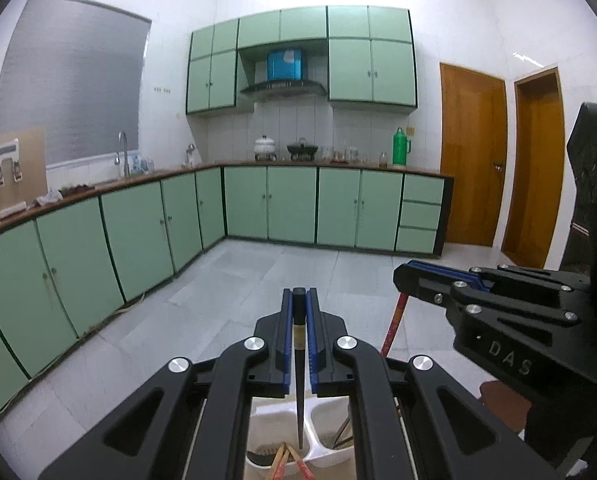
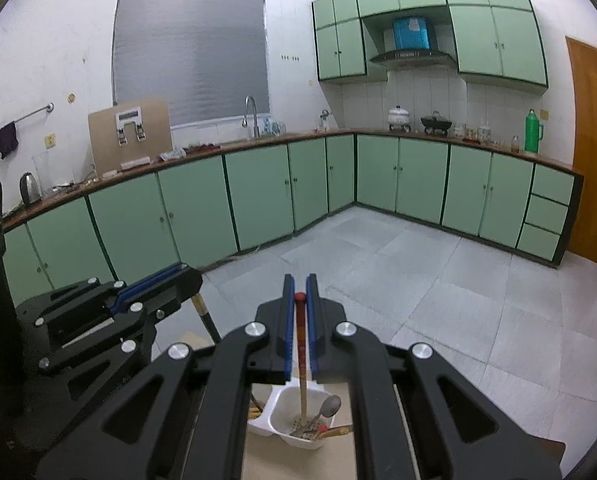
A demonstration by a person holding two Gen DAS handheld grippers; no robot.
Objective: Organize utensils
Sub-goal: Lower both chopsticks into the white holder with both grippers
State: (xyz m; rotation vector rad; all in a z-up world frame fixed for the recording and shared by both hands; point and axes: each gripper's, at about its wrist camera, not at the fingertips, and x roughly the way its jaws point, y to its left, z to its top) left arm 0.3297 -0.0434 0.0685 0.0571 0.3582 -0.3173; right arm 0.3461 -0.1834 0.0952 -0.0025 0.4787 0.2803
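Left gripper: jaws closed on a black chopstick, clamped between the blue pads near its upper end. The gripper points forward and slightly downward; the chopstick hangs below the pads, tip down.

Right gripper: jaws closed on a red-topped chopstick, its red cap level with the pad tips, its shaft hanging down below them. This gripper likewise points forward and slightly downward.

Relative position: the right gripper sits just beside the left gripper, on its right, at a similar height. The two do not touch.
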